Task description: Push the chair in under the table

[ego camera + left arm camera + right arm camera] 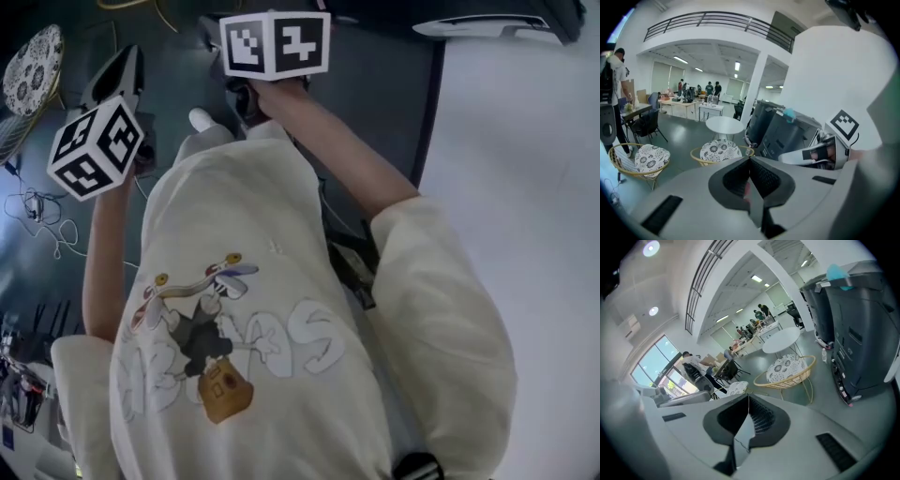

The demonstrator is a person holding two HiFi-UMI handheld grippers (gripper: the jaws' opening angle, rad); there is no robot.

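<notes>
Wicker chair (787,371) with the patterned cushion stands on the grey floor, just in front of the round white table (781,339). Left gripper (750,158) has its jaws pressed together with nothing between them. Right gripper (748,395) is likewise closed and empty, and both are well apart from the chair.

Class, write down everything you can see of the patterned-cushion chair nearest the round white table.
The chair has a round hoop frame of tan, rattan-like rods, thin legs of the same colour, and a white seat cushion printed with dark flowers. It stands upright and empty on the grey floor, just in front of the round white table, not yet pushed under it. Nothing grips it.
</notes>
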